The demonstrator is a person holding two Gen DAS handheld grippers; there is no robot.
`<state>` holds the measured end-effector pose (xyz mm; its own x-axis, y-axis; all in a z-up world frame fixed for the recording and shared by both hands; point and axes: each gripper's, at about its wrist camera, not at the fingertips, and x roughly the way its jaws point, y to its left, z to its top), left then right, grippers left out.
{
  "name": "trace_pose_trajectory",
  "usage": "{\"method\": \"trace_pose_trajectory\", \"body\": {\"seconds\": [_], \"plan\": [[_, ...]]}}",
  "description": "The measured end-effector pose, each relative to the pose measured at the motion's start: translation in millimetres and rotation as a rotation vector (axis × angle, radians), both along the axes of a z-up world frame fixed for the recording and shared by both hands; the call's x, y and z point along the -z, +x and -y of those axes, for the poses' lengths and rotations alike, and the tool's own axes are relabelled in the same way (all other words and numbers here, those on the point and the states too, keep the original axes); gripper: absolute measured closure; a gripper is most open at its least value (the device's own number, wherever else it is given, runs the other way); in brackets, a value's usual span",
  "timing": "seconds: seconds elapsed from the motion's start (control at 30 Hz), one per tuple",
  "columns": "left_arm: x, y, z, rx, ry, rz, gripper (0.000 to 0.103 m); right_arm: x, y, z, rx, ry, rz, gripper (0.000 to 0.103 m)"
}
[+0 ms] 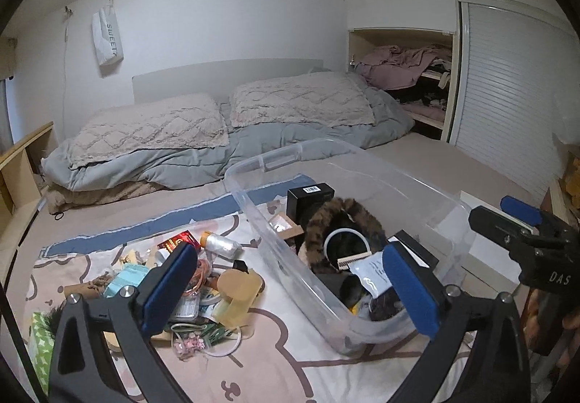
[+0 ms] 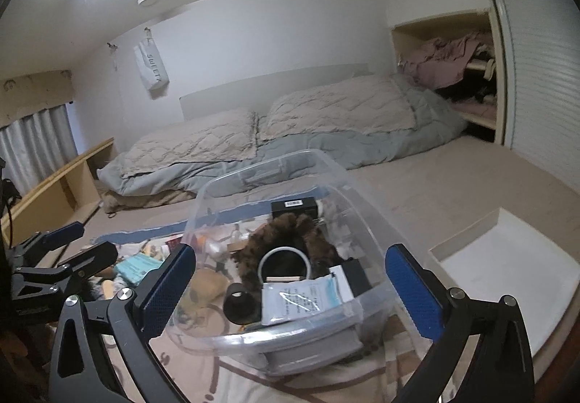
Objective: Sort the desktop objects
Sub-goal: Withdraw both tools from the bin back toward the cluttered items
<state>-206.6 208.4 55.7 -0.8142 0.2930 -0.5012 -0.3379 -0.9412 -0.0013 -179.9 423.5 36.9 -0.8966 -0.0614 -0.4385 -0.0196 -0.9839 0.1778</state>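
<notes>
Both wrist views, sorting in progress. I am holding my left gripper (image 1: 290,279) and my right gripper (image 2: 290,287) with their blue pads standing wide apart and nothing between them.

The clear plastic bin (image 1: 275,163) is sitting on the patterned blanket (image 1: 275,359), already holding a furry leopard-print piece (image 1: 348,218), a black box (image 1: 308,200) and a white packet (image 2: 301,301). The unsorted pile (image 1: 203,279) is lying just left of the bin, with a translucent yellow container (image 1: 239,294), a red packet (image 1: 179,239) and tangled cords (image 1: 203,330) among it. A white lid (image 2: 507,258) is resting to the right of the bin.

Risk, as I judge it: the pile is crowded and tangled, so closing on one item may be dragging cords or neighbours along with it; the thin bin wall may be getting nudged by a wide-set finger.

Pose: both grippers are pointing forward and slanting downward, the left one straddling the pile's edge and the bin wall, the right one aiming over the bin's near rim. My right gripper is showing at the far right of the left view.
</notes>
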Motion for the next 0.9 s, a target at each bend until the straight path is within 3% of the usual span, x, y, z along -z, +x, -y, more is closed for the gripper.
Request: {"method": "trace_pose_trajectory", "body": {"seconds": [0.9], "plan": [[4.3,27.1,34.7,-0.023,0.071,-0.03,0.0,6.5,32.8,20.2,0.01,0.042,-0.09,0.0]]}}
